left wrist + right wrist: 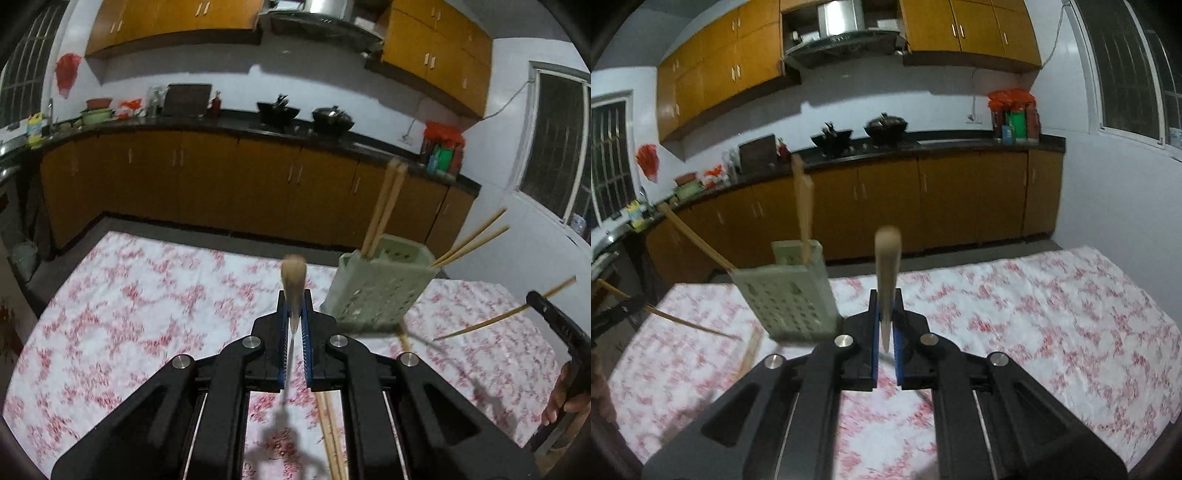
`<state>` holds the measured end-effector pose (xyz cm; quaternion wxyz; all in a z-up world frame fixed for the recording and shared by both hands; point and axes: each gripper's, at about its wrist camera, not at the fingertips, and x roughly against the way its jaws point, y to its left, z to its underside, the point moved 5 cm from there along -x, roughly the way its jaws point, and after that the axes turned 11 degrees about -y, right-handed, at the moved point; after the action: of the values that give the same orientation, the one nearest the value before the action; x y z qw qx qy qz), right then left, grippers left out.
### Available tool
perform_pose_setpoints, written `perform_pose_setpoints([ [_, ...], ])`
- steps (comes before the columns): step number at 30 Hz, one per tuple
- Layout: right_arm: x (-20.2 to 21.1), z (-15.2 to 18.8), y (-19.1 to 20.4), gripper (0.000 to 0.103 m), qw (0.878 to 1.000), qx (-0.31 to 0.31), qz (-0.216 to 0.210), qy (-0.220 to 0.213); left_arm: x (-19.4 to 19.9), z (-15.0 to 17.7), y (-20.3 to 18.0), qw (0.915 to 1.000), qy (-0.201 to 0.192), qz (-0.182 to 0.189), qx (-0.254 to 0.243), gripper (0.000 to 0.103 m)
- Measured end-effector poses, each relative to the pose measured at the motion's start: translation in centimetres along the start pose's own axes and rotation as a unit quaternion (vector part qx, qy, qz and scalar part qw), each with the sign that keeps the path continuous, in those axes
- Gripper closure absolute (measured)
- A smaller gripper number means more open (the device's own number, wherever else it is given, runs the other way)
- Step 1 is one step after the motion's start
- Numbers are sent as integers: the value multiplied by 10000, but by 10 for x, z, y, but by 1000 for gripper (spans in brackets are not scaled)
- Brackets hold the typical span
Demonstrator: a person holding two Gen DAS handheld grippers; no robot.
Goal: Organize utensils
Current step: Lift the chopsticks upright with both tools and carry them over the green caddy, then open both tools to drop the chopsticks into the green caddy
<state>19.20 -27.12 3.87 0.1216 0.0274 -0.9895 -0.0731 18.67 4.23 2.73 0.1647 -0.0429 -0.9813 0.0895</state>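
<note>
My left gripper (294,314) is shut on a utensil with a wooden handle (293,280) that points up and a metal shaft running down below the jaws. My right gripper (885,314) is shut on a second wooden-handled utensil (887,266), also upright. A pale green perforated utensil holder (380,288) stands on the table just right of the left gripper; it also shows in the right wrist view (792,291), left of the right gripper. Chopsticks (384,206) stick out of its compartments. More chopsticks (332,435) lie on the cloth under the left gripper.
The table carries a white cloth with red flowers (147,314). Kitchen counter and orange cabinets (240,177) stand behind it. The other gripper and a hand (561,369) show at the right edge of the left wrist view, with a chopstick (491,321) crossing in front.
</note>
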Motion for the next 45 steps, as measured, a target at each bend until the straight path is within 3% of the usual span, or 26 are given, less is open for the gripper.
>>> perform_pose_setpoints([
  [10, 26, -75, 40, 95, 9927, -232, -1031, -576, 25, -50, -45, 9962, -426, 743, -183, 96],
  [17, 12, -98, 65, 95, 9904, -49, -983, -974, 28, -83, -66, 9915, -914, 924, -116, 96],
  [21, -4, -100, 74, 95, 9911, 56, -914, -966, 19, -97, -73, 9898, -1188, 762, -173, 96],
  [34, -55, -73, 74, 95, 9960, 40, -772, -455, -30, -66, -76, 9954, -675, 620, -279, 96],
  [40, -62, -65, 76, 95, 9963, 48, -787, -341, -43, -62, -75, 9959, -595, 666, -169, 96],
  [45, -70, -58, 82, 91, 9966, 157, -802, -129, -59, -56, -75, 9967, -309, 744, 85, 95],
])
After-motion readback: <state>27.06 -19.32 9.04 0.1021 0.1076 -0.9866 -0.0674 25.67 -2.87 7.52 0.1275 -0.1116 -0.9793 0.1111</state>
